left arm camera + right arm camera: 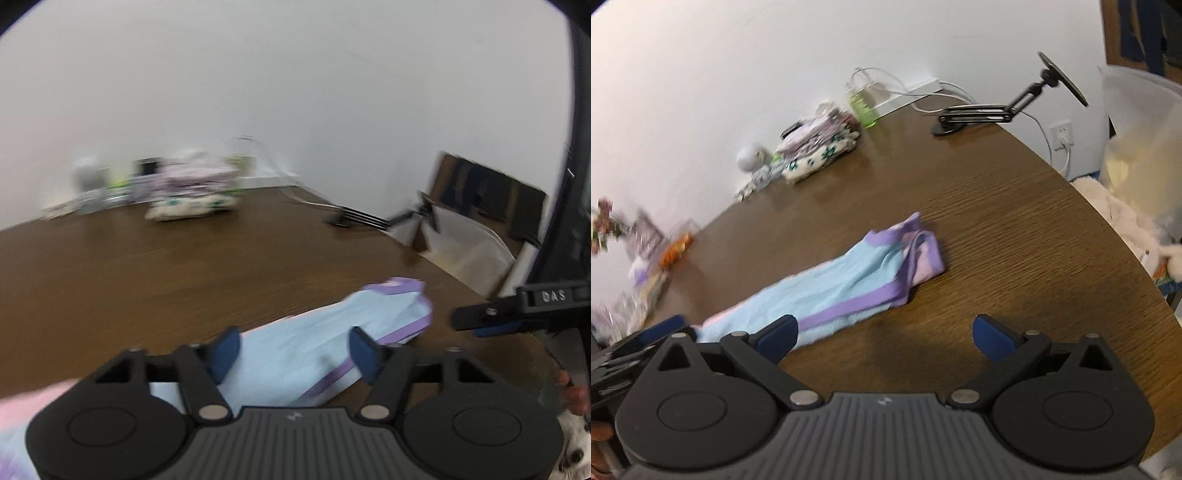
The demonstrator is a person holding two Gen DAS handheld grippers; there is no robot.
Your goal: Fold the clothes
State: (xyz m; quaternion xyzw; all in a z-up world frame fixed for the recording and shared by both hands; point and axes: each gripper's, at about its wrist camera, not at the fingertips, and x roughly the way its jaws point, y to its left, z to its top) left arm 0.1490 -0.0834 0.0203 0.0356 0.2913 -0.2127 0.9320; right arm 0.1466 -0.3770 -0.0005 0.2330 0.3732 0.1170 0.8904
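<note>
Pale-blue garment [314, 354] sits loosely between the half-spread left gripper [295, 349] pads — unpinched, it may slip out towards six o'clock, while the right gripper [882, 332] gapes empty.

Garment [849, 284] lies on the tabletop [1015, 229], stretched lengthwise from near the front edge toward the middle, its folded-over end farthest in. Stack of folded clothes [820, 151] on the tabletop at the far edge, against the wall [738, 74]. Bottle [862, 105] just right of the stack, also at the far edge. Round object [750, 157] left of the stack, by the wall. Stand with jointed arm [979, 112] near the far right corner, its disc reaching out past the edge. Cables [916, 92] behind the stand along the wall. Clutter of small items [650, 269] along the left edge. Bag [1137, 147] off the right edge, beside the tabletop.
</note>
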